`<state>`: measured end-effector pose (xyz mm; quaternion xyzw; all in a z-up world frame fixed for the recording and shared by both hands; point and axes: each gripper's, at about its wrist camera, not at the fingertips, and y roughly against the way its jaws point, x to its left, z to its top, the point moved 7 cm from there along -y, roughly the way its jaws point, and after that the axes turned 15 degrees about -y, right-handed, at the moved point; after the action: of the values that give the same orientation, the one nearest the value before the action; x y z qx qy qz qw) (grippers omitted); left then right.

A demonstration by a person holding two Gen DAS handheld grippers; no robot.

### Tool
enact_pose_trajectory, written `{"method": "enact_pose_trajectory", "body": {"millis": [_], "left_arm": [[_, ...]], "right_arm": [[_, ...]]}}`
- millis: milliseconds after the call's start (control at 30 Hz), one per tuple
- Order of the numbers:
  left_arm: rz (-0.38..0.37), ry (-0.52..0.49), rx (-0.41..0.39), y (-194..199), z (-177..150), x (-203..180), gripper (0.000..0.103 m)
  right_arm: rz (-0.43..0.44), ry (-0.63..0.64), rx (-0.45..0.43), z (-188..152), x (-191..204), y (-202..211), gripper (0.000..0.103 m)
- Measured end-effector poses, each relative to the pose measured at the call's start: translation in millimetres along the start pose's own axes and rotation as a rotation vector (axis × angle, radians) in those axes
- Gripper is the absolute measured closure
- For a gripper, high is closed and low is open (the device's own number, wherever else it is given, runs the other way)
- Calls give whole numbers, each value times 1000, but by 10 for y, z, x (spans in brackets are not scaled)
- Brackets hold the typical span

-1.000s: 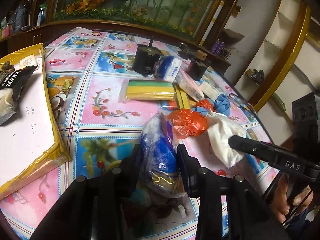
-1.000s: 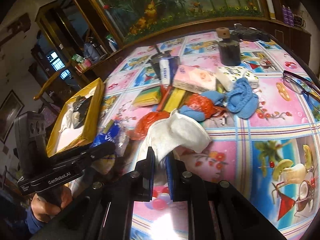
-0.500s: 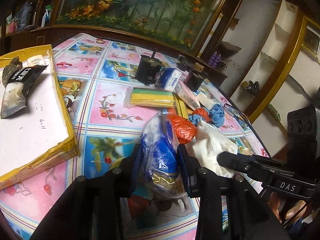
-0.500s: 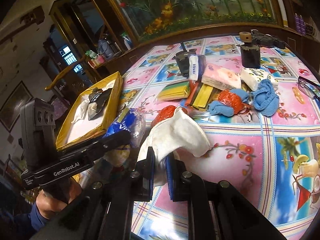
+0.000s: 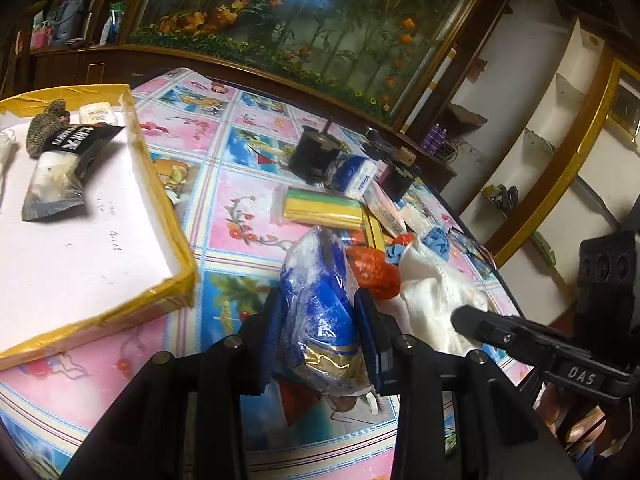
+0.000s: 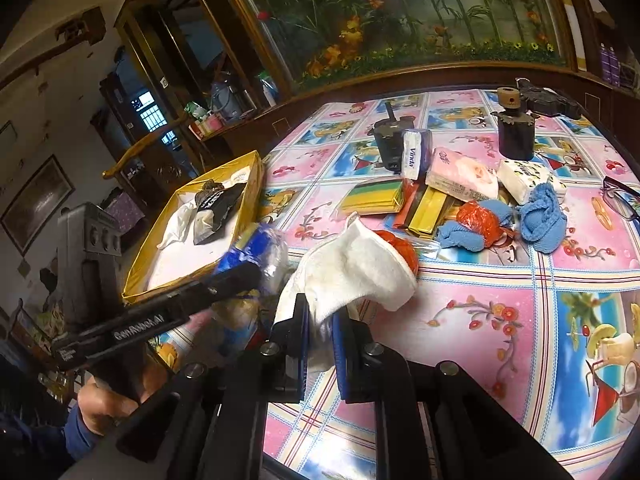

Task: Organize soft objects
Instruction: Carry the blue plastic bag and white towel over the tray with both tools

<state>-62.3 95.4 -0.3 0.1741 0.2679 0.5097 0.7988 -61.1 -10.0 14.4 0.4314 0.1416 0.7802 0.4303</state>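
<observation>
Many soft things [image 6: 540,220] litter the patterned tablecloth [image 6: 520,320].

Blue tissue pack [image 5: 320,312] in crinkly clear wrap was pinched upright, lifted off the table. White cloth [image 6: 352,268] hung bunched up (kinda floppy) right beside it, pinched at one end.

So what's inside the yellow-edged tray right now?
In the yellow-edged tray: a black snack packet, a brown knitted piece behind it, a small white pack and a white cloth. The packet overlaps the knitted piece, hiding its lower part.
</observation>
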Motion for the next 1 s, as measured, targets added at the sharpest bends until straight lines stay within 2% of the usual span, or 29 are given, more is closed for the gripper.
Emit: {"method": "enact_pose_trajectory", "body": {"millis": [233,467,633,800,1000], "left_arm": [[54,30,-100,500,249,298,68],[195,120,-147,931,249,994,68],[276,191,-153,1099,150,1426,68],[336,216,-148,1197,69,1636,68],[398,264,-93,1202,-82,1901,68]], "right_arm": [[67,23,33,107,319,-108,91],[139,104,76,165,867,-370,91],[179,163,124,155,1275,-735,91],[210,212,164,157,1626,-1100,91],[233,246,279,-43,1903,-1622,91]]}}
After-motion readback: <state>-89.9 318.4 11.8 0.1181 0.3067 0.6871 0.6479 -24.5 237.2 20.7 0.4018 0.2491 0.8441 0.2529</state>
